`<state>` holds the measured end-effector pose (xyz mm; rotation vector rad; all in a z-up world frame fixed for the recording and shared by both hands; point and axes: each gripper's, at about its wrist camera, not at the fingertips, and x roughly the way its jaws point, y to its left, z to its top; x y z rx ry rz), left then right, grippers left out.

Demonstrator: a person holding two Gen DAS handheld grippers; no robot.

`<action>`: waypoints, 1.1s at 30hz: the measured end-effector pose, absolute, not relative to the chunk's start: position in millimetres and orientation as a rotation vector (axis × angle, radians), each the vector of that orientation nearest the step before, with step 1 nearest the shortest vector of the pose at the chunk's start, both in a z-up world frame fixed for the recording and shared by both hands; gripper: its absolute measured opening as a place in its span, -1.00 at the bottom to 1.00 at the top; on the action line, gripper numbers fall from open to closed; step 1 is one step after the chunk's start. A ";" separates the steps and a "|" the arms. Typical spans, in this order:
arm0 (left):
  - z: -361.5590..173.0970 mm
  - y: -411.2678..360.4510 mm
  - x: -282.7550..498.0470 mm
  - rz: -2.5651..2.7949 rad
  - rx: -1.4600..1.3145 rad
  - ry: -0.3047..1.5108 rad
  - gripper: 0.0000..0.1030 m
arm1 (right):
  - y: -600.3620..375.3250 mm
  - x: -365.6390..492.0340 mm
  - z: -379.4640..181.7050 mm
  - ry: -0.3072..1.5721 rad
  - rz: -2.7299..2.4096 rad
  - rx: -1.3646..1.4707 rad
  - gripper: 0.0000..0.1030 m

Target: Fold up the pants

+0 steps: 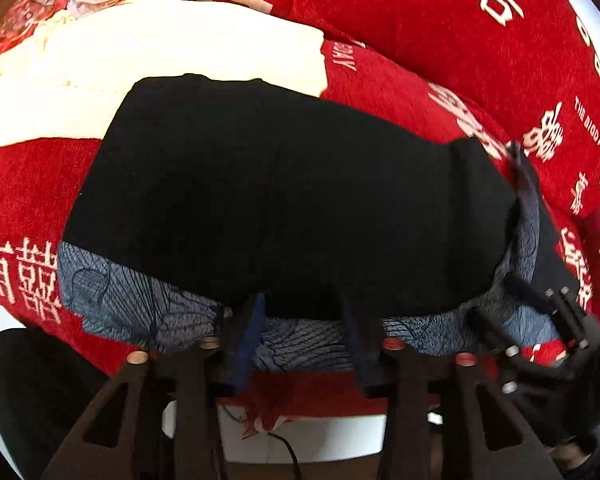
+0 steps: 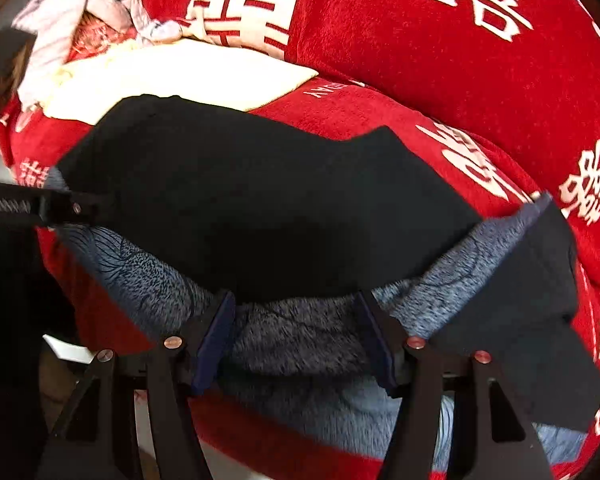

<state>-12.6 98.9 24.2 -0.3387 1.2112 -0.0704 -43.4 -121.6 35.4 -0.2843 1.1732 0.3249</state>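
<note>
Black pants (image 1: 284, 196) with grey fleece lining lie folded on red blanket (image 1: 500, 60); left tool (image 1: 300, 312) and right tool (image 2: 296, 308) both spread wide, gripping nothing.

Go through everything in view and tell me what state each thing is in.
Pants: lying on the sofa, black top layer over grey fleece lining showing at the near edge.
Left gripper: jaws open, at the near edge.
Right gripper: jaws open, over the lining.
Cream cloth: lying flat behind.
</note>
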 end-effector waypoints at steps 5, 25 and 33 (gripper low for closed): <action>41.9 75.6 4.4 -0.107 -0.294 1.205 -0.14 | -165.3 -5.9 75.9 1.092 0.183 -0.157 0.46; 42.1 -20.2 11.9 -0.197 -0.065 1.239 0.56 | -339.9 87.2 43.7 1.378 -0.381 0.246 -0.74; 53.0 -50.2 10.0 -0.317 -0.075 1.228 0.57 | -386.1 -78.7 99.1 1.139 -0.520 0.435 -0.77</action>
